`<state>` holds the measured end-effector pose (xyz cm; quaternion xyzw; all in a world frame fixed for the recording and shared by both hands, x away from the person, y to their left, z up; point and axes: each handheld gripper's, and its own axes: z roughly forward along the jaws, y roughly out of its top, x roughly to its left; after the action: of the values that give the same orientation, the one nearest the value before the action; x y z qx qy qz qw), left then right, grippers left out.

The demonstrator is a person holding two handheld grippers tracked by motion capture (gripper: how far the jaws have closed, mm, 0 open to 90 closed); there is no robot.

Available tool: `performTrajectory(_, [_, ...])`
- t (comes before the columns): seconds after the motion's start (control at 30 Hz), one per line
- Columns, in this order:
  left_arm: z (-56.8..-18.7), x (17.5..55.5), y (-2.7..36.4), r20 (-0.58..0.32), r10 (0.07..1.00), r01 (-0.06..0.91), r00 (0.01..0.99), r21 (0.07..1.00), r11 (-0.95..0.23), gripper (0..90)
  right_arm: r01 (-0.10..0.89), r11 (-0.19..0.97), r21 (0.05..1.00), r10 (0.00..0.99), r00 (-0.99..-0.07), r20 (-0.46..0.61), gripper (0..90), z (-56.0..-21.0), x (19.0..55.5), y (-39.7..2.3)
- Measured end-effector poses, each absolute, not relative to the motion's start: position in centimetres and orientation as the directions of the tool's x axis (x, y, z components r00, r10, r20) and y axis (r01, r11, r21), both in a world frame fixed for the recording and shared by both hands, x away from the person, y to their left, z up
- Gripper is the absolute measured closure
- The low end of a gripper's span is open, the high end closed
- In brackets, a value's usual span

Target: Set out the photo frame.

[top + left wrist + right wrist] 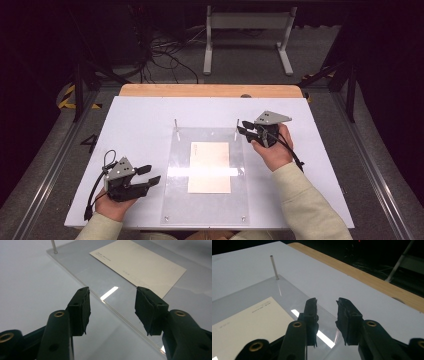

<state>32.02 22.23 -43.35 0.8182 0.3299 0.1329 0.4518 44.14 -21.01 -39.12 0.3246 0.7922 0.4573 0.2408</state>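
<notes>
White table (140, 125) under everything, wooden strip (210, 90) along its far edge. Clear acrylic sheet (175, 200) flat at the table's middle, with 2 thin metal pins (176, 123) upright at its far corners. Cream card (210, 167) lying flat at the sheet's centre. Left gripper (151, 175) near the sheet's near-left edge, jaws about half open, holding nothing. Right gripper (243, 128) at the sheet's far-right corner, just beside the right pin, jaws narrowly parted, empty.
</notes>
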Motion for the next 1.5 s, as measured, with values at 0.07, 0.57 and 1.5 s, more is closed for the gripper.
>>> performTrajectory(0.07, [-43.4, 31.9, 22.3, -0.082, 0.665, 0.424, 0.743, 0.826, -0.371, 46.5, 0.324, 0.343, 0.881, 0.754, -0.654, -0.053, 68.4, -39.2, 44.7, -20.9])
performTrajectory(0.57, [-43.7, 32.0, 22.0, -0.091, 0.661, 0.436, 0.745, 0.816, -0.379, 46.2, 0.372, 0.336, 0.865, 0.783, -0.621, -0.037, 69.8, -41.4, 48.0, -20.1])
performTrajectory(1.5, [-43.8, 32.1, 21.6, -0.085, 0.650, 0.432, 0.755, 0.810, -0.396, 44.6, 0.468, 0.260, 0.844, 0.839, -0.542, 0.042, 85.8, -43.7, 49.8, -19.8])
